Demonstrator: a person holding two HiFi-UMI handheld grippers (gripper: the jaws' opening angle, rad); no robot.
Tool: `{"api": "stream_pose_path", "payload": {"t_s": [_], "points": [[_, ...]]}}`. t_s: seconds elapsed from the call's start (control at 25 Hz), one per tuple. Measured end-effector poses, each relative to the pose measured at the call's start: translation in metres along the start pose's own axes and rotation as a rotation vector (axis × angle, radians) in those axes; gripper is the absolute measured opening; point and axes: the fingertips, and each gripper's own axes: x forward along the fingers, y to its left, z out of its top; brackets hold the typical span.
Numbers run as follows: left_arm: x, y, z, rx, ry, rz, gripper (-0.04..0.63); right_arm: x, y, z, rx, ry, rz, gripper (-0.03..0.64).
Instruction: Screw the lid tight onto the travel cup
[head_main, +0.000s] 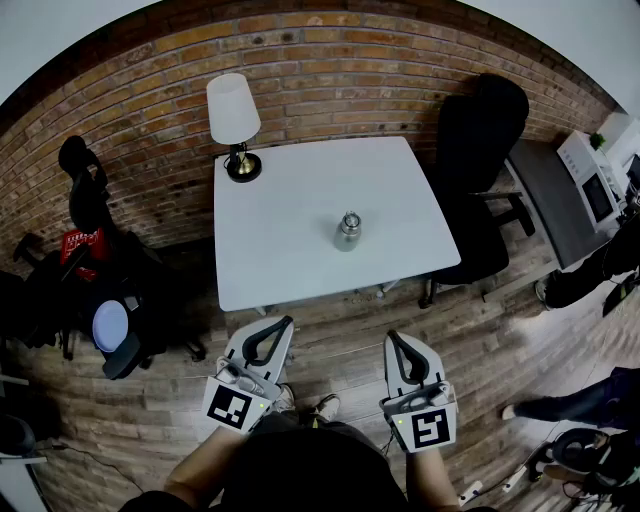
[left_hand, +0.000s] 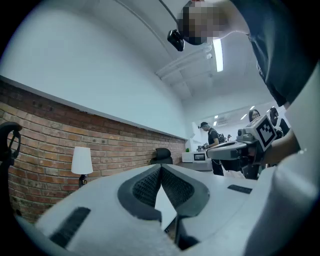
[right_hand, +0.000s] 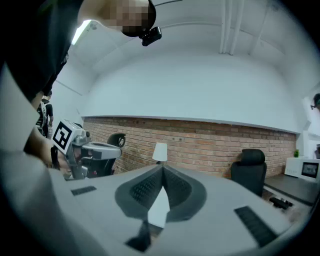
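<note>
A small metal travel cup (head_main: 347, 231) with its lid on top stands upright near the middle of the white table (head_main: 290, 260) in the head view. My left gripper (head_main: 284, 324) and right gripper (head_main: 392, 338) are held low over the wooden floor, short of the table's near edge, well apart from the cup. Both are shut with nothing between the jaws. In the left gripper view my left gripper (left_hand: 161, 168) has its tips together, and in the right gripper view my right gripper (right_hand: 162, 168) does too. The cup is hidden in both gripper views.
A white lamp (head_main: 233, 122) stands at the table's far left corner. A black office chair (head_main: 480, 150) sits at the table's right, with a desk and microwave (head_main: 590, 180) beyond. Bags and a dark chair (head_main: 95, 290) crowd the left. A person's legs (head_main: 590, 390) are at right.
</note>
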Motion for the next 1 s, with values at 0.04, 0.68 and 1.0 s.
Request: {"api": "stream_pose_path", "payload": {"t_s": [0.04, 0.68, 1.0], "points": [[0.0, 0.0, -0.001, -0.001, 0.003, 0.001, 0.021, 0.0, 0.0, 0.0, -0.001, -0.001, 0.002, 0.012], [0.013, -0.014, -0.005, 0.034, 0.026, 0.057, 0.021, -0.014, -0.027, -0.019, 0.065, -0.025, 0.059, 0.012], [0.034, -0.018, -0.022, 0.066, 0.024, 0.053, 0.021, -0.018, -0.046, -0.044, 0.098, 0.023, 0.051, 0.012]]}}
